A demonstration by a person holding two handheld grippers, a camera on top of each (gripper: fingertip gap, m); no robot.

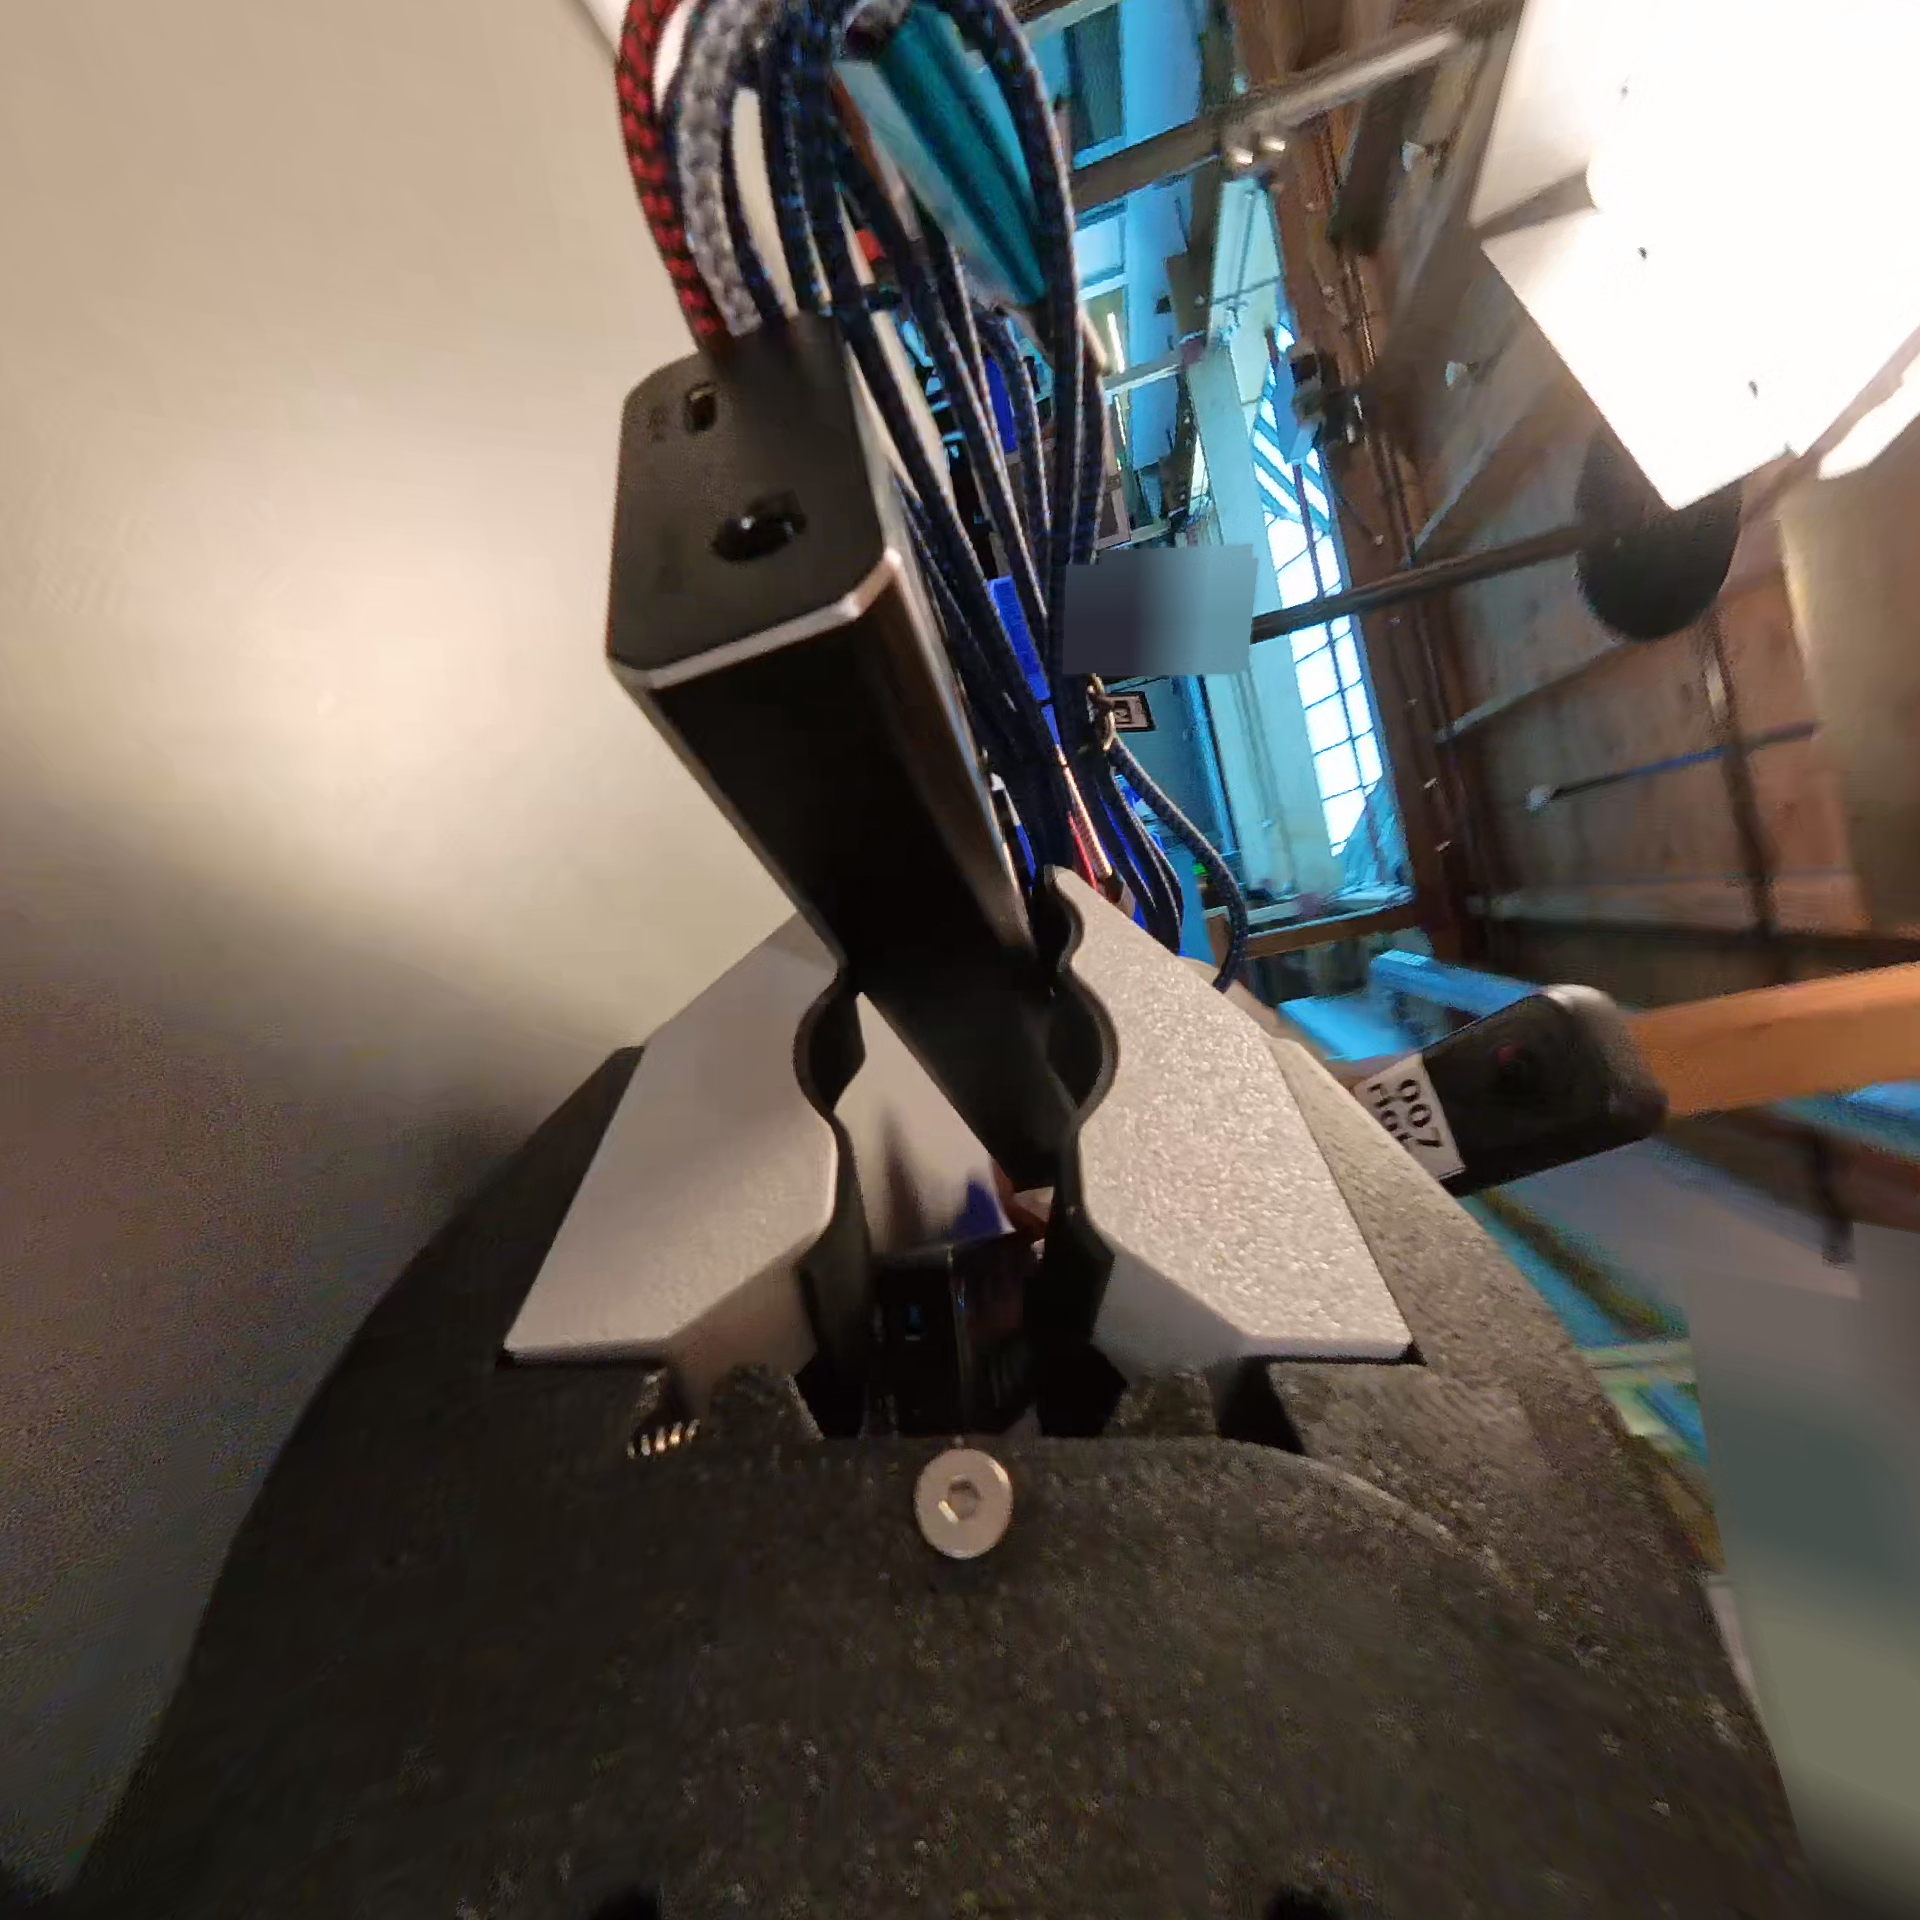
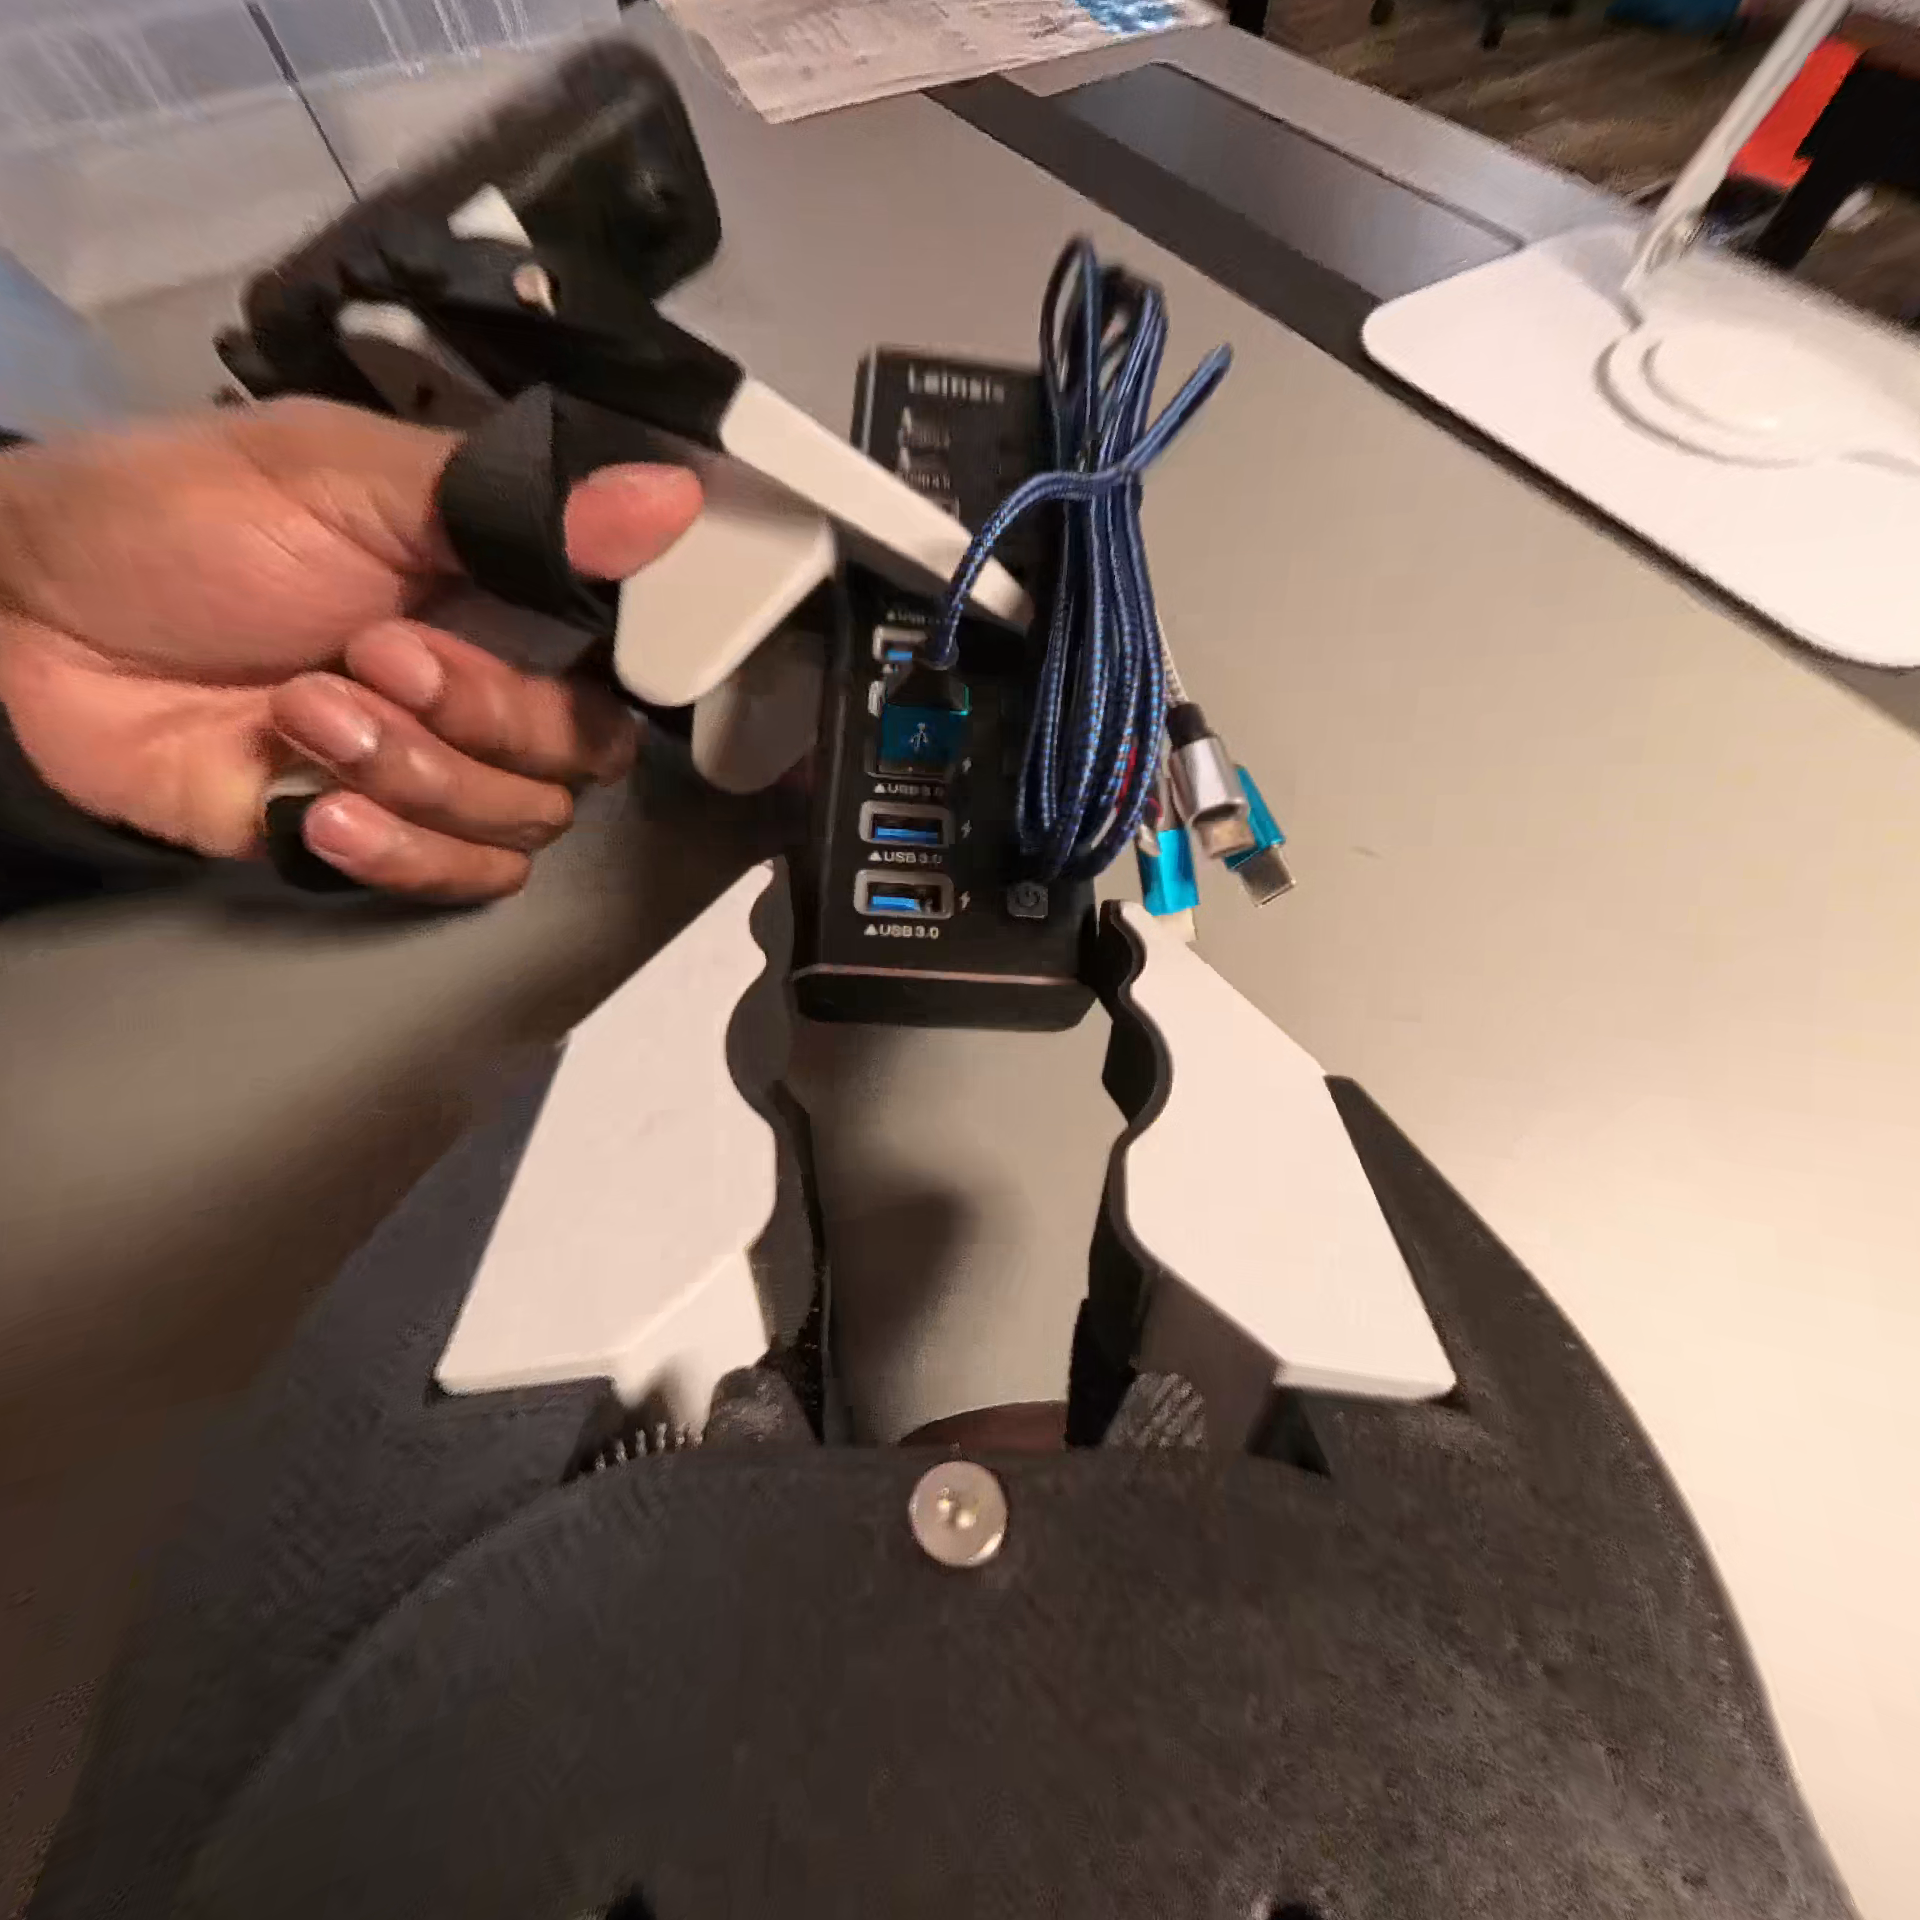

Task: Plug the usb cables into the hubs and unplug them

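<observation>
A black USB hub (image 2: 992, 821) with a row of blue ports is held above the grey table. My right gripper (image 2: 945, 914) is shut on its near end, one pad on each side. My left gripper (image 2: 894, 665), held by a hand (image 2: 260, 623), comes in from the left and pinches the hub's middle. In the left wrist view the hub (image 1: 831, 790) runs up out of the left gripper (image 1: 951, 956), which is shut on it. A blue USB plug (image 2: 920, 732) sits in a middle port. Its braided blue cable bundle (image 2: 1091, 644) hangs beside the hub with loose connectors (image 2: 1226, 810). The cables (image 1: 935, 416) also show in the left wrist view.
A white monitor stand base (image 2: 1662, 436) sits on the table (image 2: 1507, 1091) at the far right. Papers (image 2: 883, 42) lie at the back. In the left wrist view a black labelled block (image 1: 1517, 1081) and a wooden wall (image 1: 1662, 727) are to the right. There is about 5 cm between the tips of the two grippers. Between my left fingertips and the white monitor stand base (image 2: 1662, 436) there is roughly 25 cm.
</observation>
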